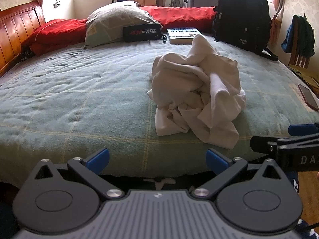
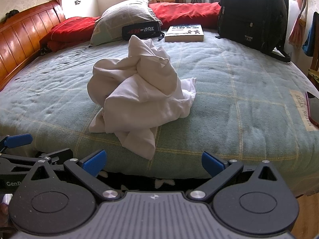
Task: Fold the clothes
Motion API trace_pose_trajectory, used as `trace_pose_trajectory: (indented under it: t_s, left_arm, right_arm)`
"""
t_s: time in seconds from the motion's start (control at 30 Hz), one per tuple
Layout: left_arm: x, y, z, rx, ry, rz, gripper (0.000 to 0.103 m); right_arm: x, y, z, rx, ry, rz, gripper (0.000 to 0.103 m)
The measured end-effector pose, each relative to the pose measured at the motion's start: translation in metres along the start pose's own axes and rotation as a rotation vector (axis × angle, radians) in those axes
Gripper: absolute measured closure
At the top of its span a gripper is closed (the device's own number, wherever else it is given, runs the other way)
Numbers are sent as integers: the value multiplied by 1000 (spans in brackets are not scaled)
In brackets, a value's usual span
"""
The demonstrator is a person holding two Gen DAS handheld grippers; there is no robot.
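On bed (image 1: 79,91): crumpled white garment (image 1: 195,91); left gripper (image 1: 157,159), right gripper (image 2: 153,161) spread wide, empty. Risk: grabbing several bunched layers together, dragging the heap.

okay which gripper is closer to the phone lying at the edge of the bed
Right. The right gripper is at the bed's near edge with the phone just off to its right; the left gripper is farther left, on the far side of the right one.
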State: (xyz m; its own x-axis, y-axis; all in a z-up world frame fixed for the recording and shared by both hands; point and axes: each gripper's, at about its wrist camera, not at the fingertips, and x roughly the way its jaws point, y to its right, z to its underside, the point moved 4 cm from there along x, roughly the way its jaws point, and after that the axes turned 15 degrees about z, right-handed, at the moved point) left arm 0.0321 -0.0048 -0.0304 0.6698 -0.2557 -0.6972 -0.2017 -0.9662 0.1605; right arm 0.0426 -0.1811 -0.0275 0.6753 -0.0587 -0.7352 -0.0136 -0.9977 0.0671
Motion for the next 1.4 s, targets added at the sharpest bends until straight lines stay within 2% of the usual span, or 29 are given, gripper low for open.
trace_pose_trajectory:
  t_s: [0.5,0.77,1.1,1.23,1.4]
  left_arm:
    - [7,3,-9,44,-10,12,1]
    - [23,-6,-22,58,-25,21,1]
    - [48,-18,-43,83,-55,22,1]
    - [56,-20,-52,95,-54,48,1]
    - [61,-22,-58,129,-43,104,1]
  right_arm:
    - [4,2,-7,-8,-6,-3,0]
    - [23,2,-12,-23,-35,0,0]
    - [48,10,-29,25,-55,-28,0]
    - [57,9,-38,15,-84,-58,0]
    - [58,8,-44,-31,-72,-90,0]
